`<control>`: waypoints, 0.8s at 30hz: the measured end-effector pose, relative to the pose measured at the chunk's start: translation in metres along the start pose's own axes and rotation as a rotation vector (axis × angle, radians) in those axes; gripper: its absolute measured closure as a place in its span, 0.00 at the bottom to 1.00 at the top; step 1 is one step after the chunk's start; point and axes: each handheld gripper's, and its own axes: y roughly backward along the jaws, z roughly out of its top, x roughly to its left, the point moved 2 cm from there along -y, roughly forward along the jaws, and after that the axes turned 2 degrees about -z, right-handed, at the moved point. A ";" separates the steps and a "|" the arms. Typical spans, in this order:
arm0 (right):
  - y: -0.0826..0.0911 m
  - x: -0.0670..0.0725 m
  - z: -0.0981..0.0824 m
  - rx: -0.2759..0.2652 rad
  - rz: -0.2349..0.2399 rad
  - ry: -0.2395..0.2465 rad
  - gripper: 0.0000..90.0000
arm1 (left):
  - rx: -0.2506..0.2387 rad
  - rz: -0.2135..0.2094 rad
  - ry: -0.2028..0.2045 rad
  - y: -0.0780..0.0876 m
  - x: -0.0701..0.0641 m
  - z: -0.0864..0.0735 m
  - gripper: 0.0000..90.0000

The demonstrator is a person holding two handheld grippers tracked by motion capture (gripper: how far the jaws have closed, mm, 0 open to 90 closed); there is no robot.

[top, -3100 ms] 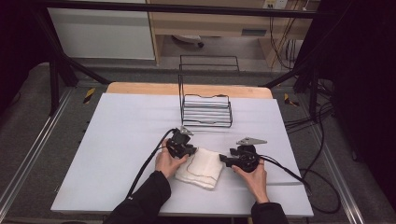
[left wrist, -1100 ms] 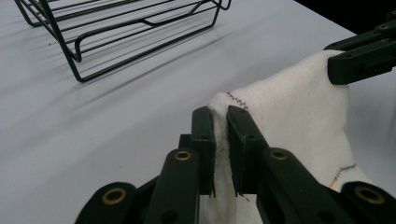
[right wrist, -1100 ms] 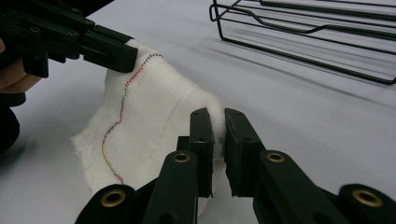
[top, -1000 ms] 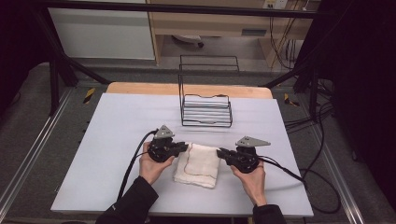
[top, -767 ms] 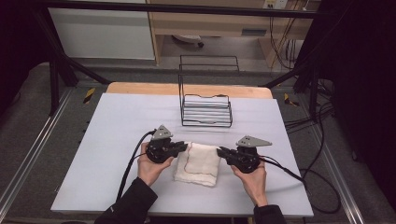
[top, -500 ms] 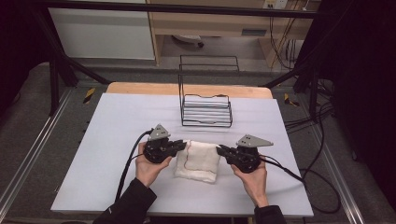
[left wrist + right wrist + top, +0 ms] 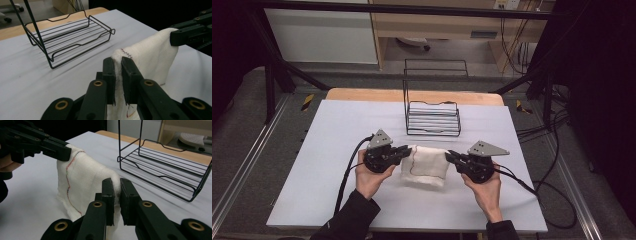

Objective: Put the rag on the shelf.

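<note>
White cloth (image 7: 426,165) lifted at tabletop (image 7: 337,130) centre, its top corners pinched: left tongs (image 7: 405,151) clamped on the 9 o'clock corner, right tongs (image 7: 451,156) clamped on the 3 o'clock corner. Lower hem hangs free. Bare tabletop toward 6, 9 and 3 o'clock edges. Wire rack (image 7: 432,112) near at 12 o'clock, apart from cloth

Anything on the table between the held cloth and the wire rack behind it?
Nothing visible. The cloth hangs pinched between left gripper and right gripper; only bare table lies before the wire rack.
</note>
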 end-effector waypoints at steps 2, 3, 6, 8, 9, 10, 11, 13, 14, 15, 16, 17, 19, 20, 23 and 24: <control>0.002 0.000 0.003 -0.011 -0.004 0.005 0.92 | -0.009 0.001 -0.004 0.002 -0.001 0.003 0.91; 0.002 0.000 0.004 -0.014 -0.004 0.009 0.92 | -0.015 -0.001 -0.005 0.003 -0.001 0.005 0.91; 0.005 0.001 0.009 -0.032 -0.008 0.014 0.92 | -0.024 0.002 -0.012 0.006 -0.002 0.009 0.91; 0.006 0.000 0.010 -0.035 -0.011 0.021 0.92 | -0.031 0.003 -0.017 0.007 -0.003 0.012 0.91; 0.007 0.001 0.013 -0.044 -0.014 0.027 0.92 | -0.034 0.007 -0.020 0.008 -0.003 0.013 0.91; 0.007 0.001 0.013 -0.044 -0.014 0.027 0.92 | -0.039 0.007 -0.019 0.009 -0.004 0.015 0.91; 0.007 0.001 0.015 -0.048 -0.013 0.023 0.92 | -0.043 0.009 -0.020 0.010 -0.004 0.016 0.91; 0.008 0.001 0.019 -0.061 -0.016 0.030 0.92 | -0.051 0.012 -0.024 0.012 -0.004 0.019 0.91; 0.008 0.001 0.019 -0.061 -0.016 0.030 0.92 | -0.055 0.014 -0.026 0.012 -0.005 0.021 0.91; 0.009 0.002 0.022 -0.068 -0.021 0.035 0.92 | -0.056 0.015 -0.030 0.013 -0.005 0.022 0.91; 0.009 0.002 0.022 -0.068 -0.021 0.035 0.92 | -0.060 0.017 -0.033 0.014 -0.005 0.024 0.91; 0.010 0.002 0.023 -0.070 -0.023 0.037 0.92 | -0.063 0.017 -0.036 0.014 -0.005 0.025 0.91; 0.012 0.002 0.027 -0.081 -0.027 0.045 0.92 | -0.072 0.017 -0.039 0.016 -0.006 0.029 0.91; 0.013 0.002 0.029 -0.086 -0.029 0.048 0.92 | -0.077 0.018 -0.040 0.016 -0.006 0.031 0.91; 0.016 0.002 0.035 -0.101 -0.034 0.055 0.92 | -0.092 0.022 -0.047 0.019 -0.007 0.036 0.91; 0.017 0.002 0.036 -0.104 -0.036 0.057 0.92 | -0.095 0.023 -0.050 0.019 -0.008 0.038 0.91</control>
